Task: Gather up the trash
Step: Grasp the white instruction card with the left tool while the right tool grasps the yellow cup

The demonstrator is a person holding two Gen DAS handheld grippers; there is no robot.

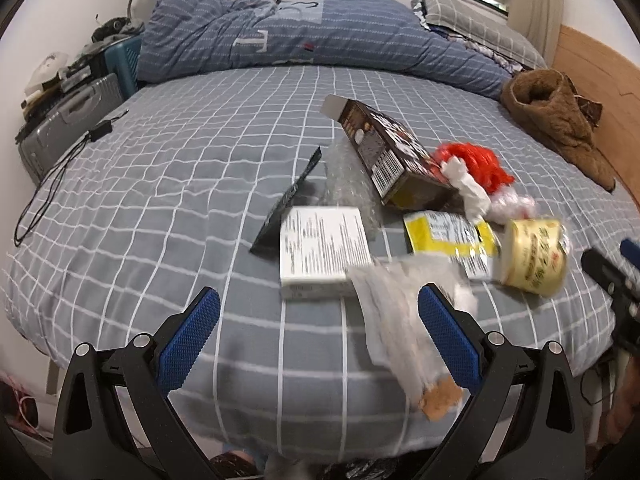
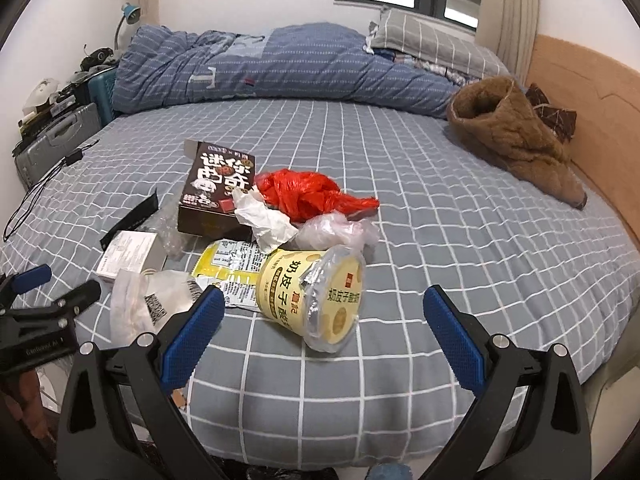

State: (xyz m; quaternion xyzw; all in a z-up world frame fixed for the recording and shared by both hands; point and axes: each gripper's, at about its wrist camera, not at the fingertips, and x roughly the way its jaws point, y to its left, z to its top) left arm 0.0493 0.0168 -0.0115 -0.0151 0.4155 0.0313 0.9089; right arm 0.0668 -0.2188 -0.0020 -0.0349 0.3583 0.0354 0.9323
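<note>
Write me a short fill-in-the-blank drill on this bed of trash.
1. The yellow cup lies on its ____.
2. The crumpled plastic bag beside the dark box is ____ in colour.
3. The right tool has its jaws ____.
4. The trash lies on a grey checked ____.

Missing words: side; red; open; bed sheet

My left gripper (image 1: pixel 319 334) hangs with its two blue-padded fingers (image 1: pixel 188 342) spread wide apart, nothing pinched between them, both pointing toward twelve o'clock. My right gripper (image 2: pixel 324 334) is held the same way, its fingers (image 2: pixel 454 340) parted wide and empty. From the right wrist view my left gripper shows at nine o'clock, low at the frame's edge; from the left wrist view my right gripper shows at about three o'clock, only its tips visible.
</note>
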